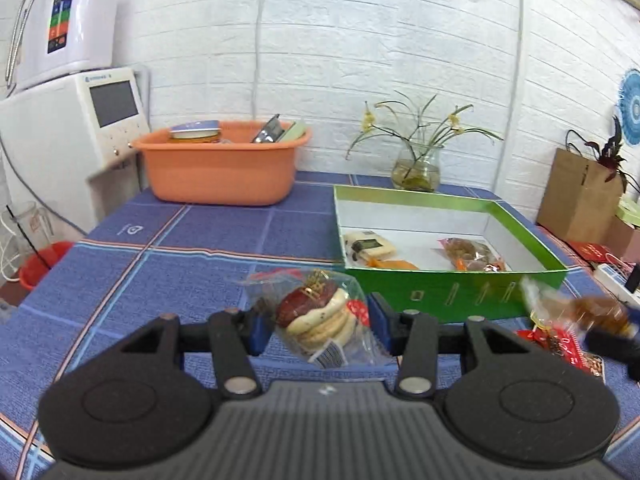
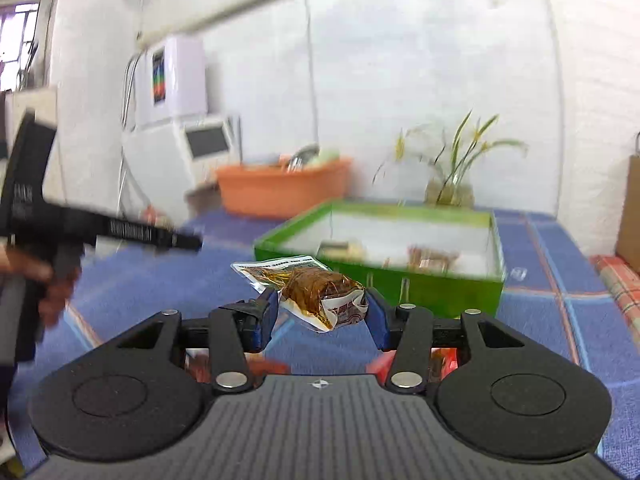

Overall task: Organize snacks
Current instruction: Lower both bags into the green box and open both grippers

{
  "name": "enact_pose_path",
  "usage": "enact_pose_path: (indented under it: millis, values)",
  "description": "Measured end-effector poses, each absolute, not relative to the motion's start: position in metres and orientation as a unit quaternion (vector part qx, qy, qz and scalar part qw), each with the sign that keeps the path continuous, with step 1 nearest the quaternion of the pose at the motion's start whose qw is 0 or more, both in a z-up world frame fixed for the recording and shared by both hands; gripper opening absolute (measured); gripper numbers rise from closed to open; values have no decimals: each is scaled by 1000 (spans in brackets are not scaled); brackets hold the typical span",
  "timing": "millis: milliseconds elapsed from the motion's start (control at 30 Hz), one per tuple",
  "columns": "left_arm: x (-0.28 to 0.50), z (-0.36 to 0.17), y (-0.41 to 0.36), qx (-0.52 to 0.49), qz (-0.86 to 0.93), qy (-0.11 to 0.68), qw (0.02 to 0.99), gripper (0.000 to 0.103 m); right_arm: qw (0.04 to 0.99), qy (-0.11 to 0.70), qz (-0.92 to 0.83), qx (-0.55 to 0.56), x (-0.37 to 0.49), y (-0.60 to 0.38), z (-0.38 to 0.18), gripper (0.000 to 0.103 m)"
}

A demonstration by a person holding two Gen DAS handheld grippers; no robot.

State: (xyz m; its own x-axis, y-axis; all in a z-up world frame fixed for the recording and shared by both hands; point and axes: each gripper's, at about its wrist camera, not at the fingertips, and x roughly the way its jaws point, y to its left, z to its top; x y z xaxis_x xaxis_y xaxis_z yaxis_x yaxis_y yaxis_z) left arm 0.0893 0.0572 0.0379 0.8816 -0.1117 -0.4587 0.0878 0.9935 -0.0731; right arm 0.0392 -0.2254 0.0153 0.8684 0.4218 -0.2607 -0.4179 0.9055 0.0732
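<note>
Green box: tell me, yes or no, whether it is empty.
No. The left wrist view shows the green box already holding wrapped snacks on its white floor.

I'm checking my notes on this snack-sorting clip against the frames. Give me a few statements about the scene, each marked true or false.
1. The left gripper holds a clear pack of round biscuits. True.
2. The right gripper is empty. False: it grips a brown wrapped snack.
3. The green box already holds snacks. True.
4. The orange basin stands inside the green box. False: it stands apart, nearer the wall.
</note>
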Motion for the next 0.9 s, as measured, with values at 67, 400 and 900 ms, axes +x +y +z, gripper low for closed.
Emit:
enact_pose_path:
  millis: [67, 400, 900]
  values:
    - [95, 40, 56, -31, -58, 241, 968, 47, 974, 103, 203, 8, 39, -222, 28, 81]
    - [129, 75, 6, 18, -88, 200, 976, 47, 987, 36, 153, 34, 84, -225, 61, 81]
    - [219, 47, -41, 16, -72, 212, 974, 47, 966, 139, 121, 183, 180, -258, 35, 81]
